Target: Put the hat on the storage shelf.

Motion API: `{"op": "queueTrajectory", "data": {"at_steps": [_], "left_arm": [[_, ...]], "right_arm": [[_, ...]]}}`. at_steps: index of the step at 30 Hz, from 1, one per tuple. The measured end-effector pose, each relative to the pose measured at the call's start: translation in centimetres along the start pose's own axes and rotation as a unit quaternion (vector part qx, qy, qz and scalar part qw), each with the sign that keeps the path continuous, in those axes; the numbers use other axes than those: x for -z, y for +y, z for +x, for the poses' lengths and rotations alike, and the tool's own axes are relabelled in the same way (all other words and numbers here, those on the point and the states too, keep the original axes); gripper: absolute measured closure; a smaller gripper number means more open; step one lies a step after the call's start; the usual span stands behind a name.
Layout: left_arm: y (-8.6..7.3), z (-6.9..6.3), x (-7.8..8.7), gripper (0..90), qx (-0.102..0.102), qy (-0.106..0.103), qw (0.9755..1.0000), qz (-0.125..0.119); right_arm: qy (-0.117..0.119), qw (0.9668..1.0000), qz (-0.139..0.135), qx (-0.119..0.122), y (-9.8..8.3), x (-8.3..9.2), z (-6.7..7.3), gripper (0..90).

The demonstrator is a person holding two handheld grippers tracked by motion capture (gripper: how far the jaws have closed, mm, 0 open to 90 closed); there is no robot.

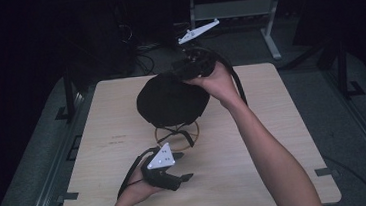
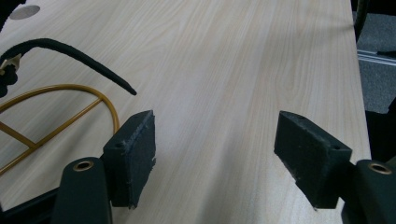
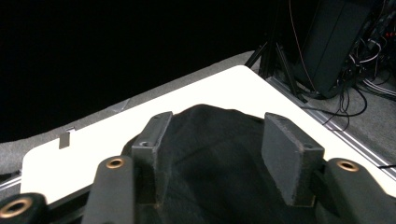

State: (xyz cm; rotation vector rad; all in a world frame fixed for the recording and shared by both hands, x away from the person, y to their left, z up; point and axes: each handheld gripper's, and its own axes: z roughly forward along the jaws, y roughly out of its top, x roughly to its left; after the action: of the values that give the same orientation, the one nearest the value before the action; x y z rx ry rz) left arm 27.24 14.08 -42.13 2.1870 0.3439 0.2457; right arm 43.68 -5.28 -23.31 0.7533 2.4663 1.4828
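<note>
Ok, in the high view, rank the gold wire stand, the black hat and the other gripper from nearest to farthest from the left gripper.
From the left gripper:
1. Gold wire stand, just beyond it at table centre.
2. Black hat, atop the stand.
3. Right gripper, at the hat's far edge.

Light wood table [image 1: 274,140], rounded corners, grey carpet floor [image 1: 354,133] around it. Gold wire ring stand [image 1: 177,135] sits on the desk near its middle, slightly toward the far edge. Black hat [image 1: 171,101] rests on top of the stand. Black strap [image 2: 79,53] lies on the wood beside the ring.
</note>
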Motion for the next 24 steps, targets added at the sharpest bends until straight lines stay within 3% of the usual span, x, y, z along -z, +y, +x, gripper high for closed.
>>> {"op": "queueTrajectory", "data": {"at_steps": [3, 9, 16, 24], "left_arm": [[-0.2, 0.1, -0.1, 27.7, 0.005, 0.001, 1.0, 0.0], [-0.2, 0.1, -0.1, 27.1, 0.003, 0.003, 1.0, 0.004], [-0.3, 0.3, 0.0, 27.0, 0.009, 0.004, 1.0, 0.001], [-0.4, 0.4, 0.0, 27.0, 0.002, 0.009, 0.9999, 0.006]], "right_arm": [[0.003, 1.0, -0.002, -0.007, -0.6, 1.0, -0.3, 36.7], [0.004, 0.9999, -0.007, -0.011, -1.6, 2.6, -0.7, 32.9], [0.0, 0.9998, -0.007, -0.017, -2.8, 4.1, -1.2, 30.6], [-0.004, 0.9996, -0.008, -0.025, -4.1, 5.3, -1.6, 28.8]]}}
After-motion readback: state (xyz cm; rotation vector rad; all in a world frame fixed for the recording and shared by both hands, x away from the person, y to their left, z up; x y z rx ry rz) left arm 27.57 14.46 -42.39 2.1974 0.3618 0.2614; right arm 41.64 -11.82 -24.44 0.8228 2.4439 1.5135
